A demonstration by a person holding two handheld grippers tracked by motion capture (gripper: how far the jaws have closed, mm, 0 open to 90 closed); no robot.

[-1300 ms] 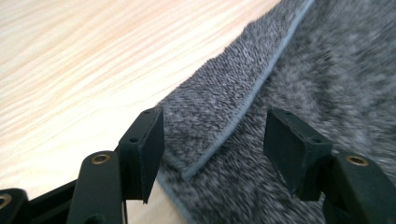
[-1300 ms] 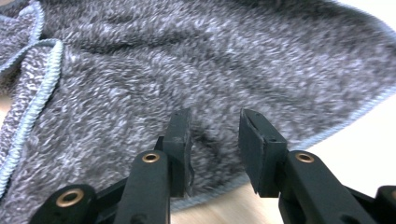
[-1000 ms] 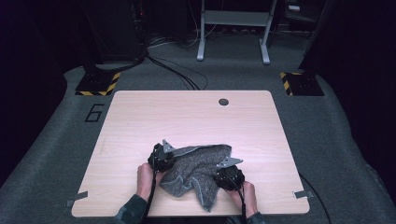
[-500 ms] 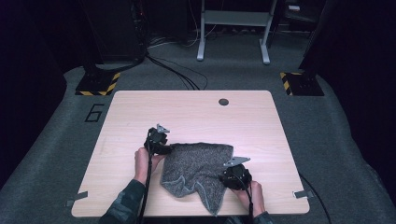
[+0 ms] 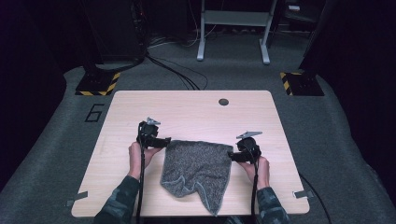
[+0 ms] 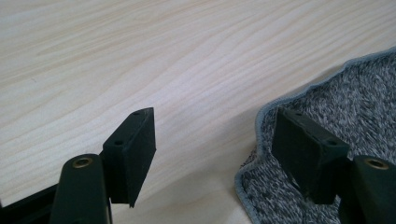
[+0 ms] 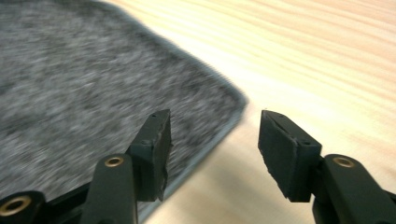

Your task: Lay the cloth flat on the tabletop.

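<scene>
A grey towel (image 5: 198, 170) lies on the wooden table (image 5: 187, 112), its top edge pulled straight and its lower part rumpled toward the front edge. At the towel's upper left corner sits my left gripper (image 5: 164, 142), open; the corner (image 6: 261, 140) lies on the table by one jaw, with bare wood between the jaws. My right gripper (image 5: 230, 156) stands open at the upper right corner; that corner (image 7: 229, 105) rests flat just ahead of the jaws. Neither gripper holds the cloth.
A small dark round hole (image 5: 223, 101) sits near the table's far edge. Cables (image 5: 177, 74) run over the grey floor behind the table, by a metal stand (image 5: 233, 32) and two yellow-black striped blocks (image 5: 98, 84).
Both grippers have moved apart and away from me, drawing the towel's top edge out straight. Both now stand open at the corners.
</scene>
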